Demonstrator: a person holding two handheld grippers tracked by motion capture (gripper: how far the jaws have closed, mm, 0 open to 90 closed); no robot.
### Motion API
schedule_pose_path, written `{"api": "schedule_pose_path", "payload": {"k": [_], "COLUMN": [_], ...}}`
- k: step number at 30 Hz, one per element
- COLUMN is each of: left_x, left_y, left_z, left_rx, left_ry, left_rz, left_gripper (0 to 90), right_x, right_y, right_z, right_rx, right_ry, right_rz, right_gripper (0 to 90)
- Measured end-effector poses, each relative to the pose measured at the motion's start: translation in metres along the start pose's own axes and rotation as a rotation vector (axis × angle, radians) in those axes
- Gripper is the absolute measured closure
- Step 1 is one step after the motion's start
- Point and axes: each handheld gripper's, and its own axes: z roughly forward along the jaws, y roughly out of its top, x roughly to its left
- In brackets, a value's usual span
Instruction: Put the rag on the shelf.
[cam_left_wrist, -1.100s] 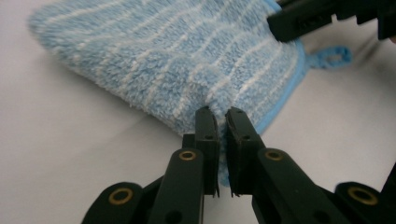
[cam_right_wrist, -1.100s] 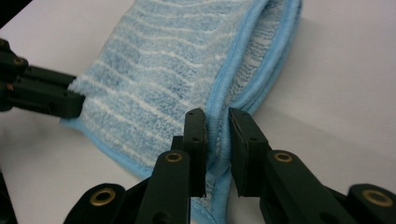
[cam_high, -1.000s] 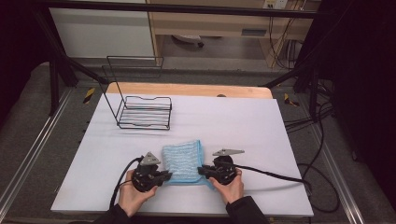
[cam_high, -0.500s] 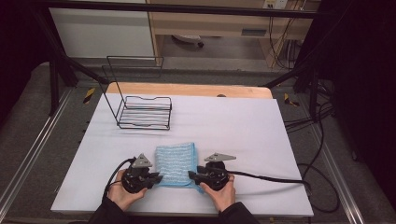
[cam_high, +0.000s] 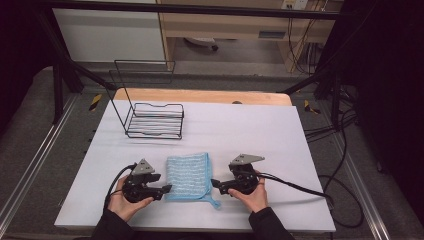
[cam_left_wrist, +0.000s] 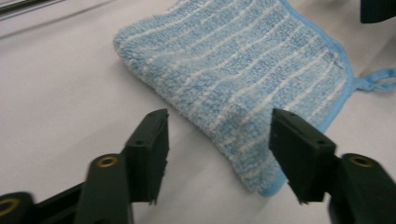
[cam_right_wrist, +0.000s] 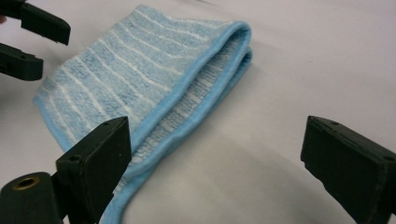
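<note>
Overhead looks down; gripper views share towel (cam_left_wrist: 243, 70) closely.

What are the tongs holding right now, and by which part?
Nothing. Both the left tongs and right tongs have just been opening; the folded blue striped terry cloth lies free on the table.

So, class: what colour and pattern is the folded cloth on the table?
The folded cloth is light blue with thin white stripes and a plain blue edge, seen best in the left gripper view.
</note>
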Motion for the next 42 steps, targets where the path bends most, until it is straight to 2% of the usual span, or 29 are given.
{"api": "schedule_pose_path", "payload": {"k": [2, 3, 6, 10, 16, 22, 25, 28, 29, 31, 34, 37, 40, 42], "left_x": [0.001, 0.003, 0.006, 0.011, 0.015, 0.028, 0.032, 0.035, 0.038, 0.040, 0.045, 0.049, 0.051, 0.052], "left_y": [0.000, 0.001, 0.004, 0.014, 0.024, 0.048, 0.055, 0.058, 0.059, 0.058, 0.052, 0.050, 0.047, 0.046], "left_z": [0.000, 0.000, 0.003, 0.008, 0.009, 0.013, 0.019, 0.024, 0.030, 0.035, 0.042, 0.047, 0.048, 0.049], "left_rx": [0.000, 0.003, 0.013, 0.038, 0.027, 0.003, -0.021, -0.024, -0.029, -0.014, 0.003, 0.035, 0.018, 0.024], "left_ry": [0.003, 0.005, 0.011, 0.020, 0.033, 0.085, 0.105, 0.126, 0.154, 0.174, 0.171, 0.173, 0.155, 0.143], "left_rz": [0.001, 0.004, 0.009, 0.017, 0.026, 0.011, -0.002, -0.001, -0.001, -0.009, -0.035, -0.038, -0.069, -0.084], "left_gripper": [29.2, 29.2, 17.9, 8.8, 6.5, 6.6, 8.0, 10.5, 11.0, 14.3, 17.5, 21.4, 31.1, 38.4], "right_x": [-0.004, -0.004, -0.010, -0.014, -0.014, -0.014, -0.014, -0.014, -0.014, -0.014, -0.013, -0.013, -0.013, -0.013], "right_y": [0.000, 0.000, -0.002, -0.004, -0.004, -0.004, -0.004, -0.004, -0.004, -0.004, -0.004, -0.004, -0.005, -0.005], "right_z": [-0.001, -0.001, -0.004, -0.007, -0.007, -0.008, -0.008, -0.008, -0.008, -0.008, -0.008, -0.008, -0.007, -0.006], "right_rx": [0.002, 0.002, -0.001, -0.001, 0.003, 0.007, 0.009, 0.009, 0.010, 0.010, 0.008, 0.008, 0.009, 0.011], "right_ry": [-0.001, -0.001, -0.003, -0.012, -0.022, -0.024, -0.025, -0.024, -0.024, -0.024, -0.023, -0.022, -0.013, -0.010], "right_rz": [-0.015, -0.015, -0.021, -0.036, -0.046, -0.046, -0.044, -0.042, -0.043, -0.040, -0.040, -0.034, -0.035, -0.032], "right_gripper": [5.9, 5.9, 4.7, 3.4, 2.6, 2.6, 2.6, 2.7, 2.7, 2.7, 2.7, 2.9, 3.8, 4.1]}}
